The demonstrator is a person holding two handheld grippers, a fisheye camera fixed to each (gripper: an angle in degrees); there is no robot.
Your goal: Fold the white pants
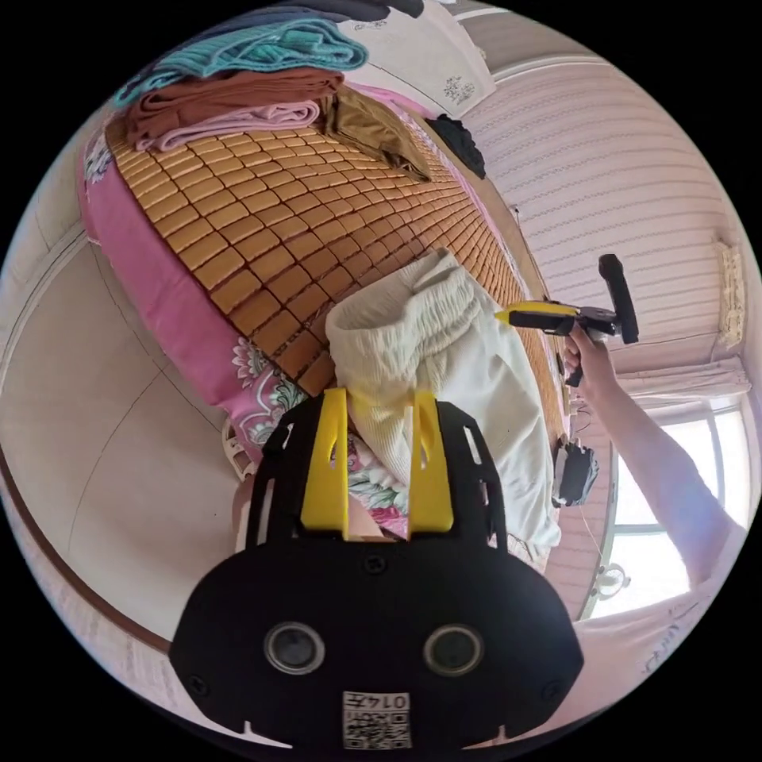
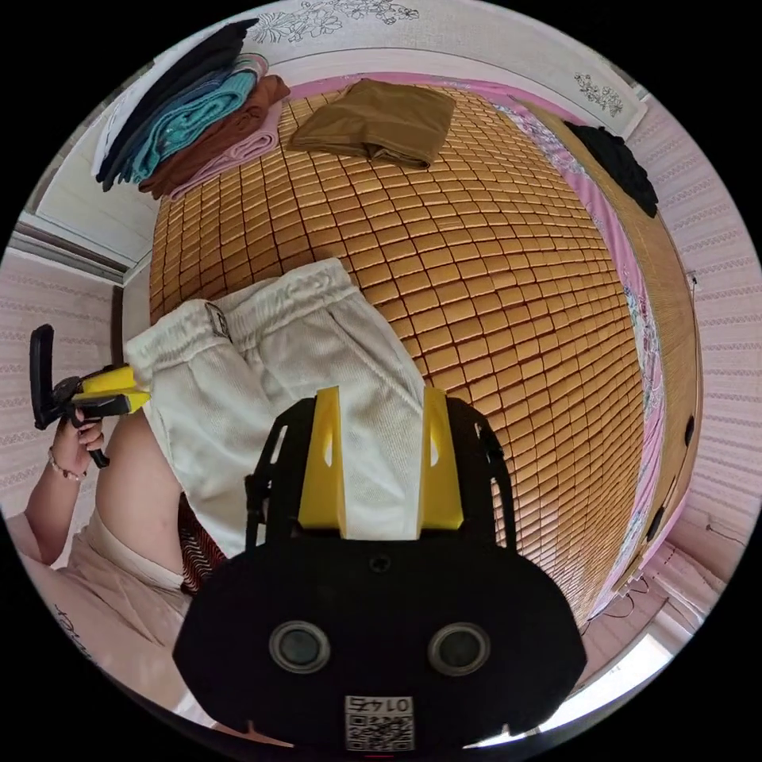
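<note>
The white pants [image 1: 444, 357] [image 2: 278, 373] lie at the near edge of the bamboo mat [image 2: 492, 278], waistband toward the mat's middle and legs hanging over the edge. My left gripper [image 1: 379, 397] is open, its yellow jaws on either side of the cloth below the waistband. It also appears at the waistband's corner [image 2: 143, 393], held by a hand. My right gripper [image 2: 381, 393] is open above the pants' middle, with cloth showing between the jaws. Seen from the left gripper view, the right gripper [image 1: 504, 316] hovers at the pants' far side.
A stack of folded clothes [image 2: 198, 111] [image 1: 238, 87] sits at the mat's far corner, beside a folded brown garment [image 2: 373, 119]. A black garment [image 2: 619, 167] lies on the bed's far edge. A pink floral sheet [image 1: 175, 317] hangs below the mat. The person's arm [image 1: 659, 476] reaches in.
</note>
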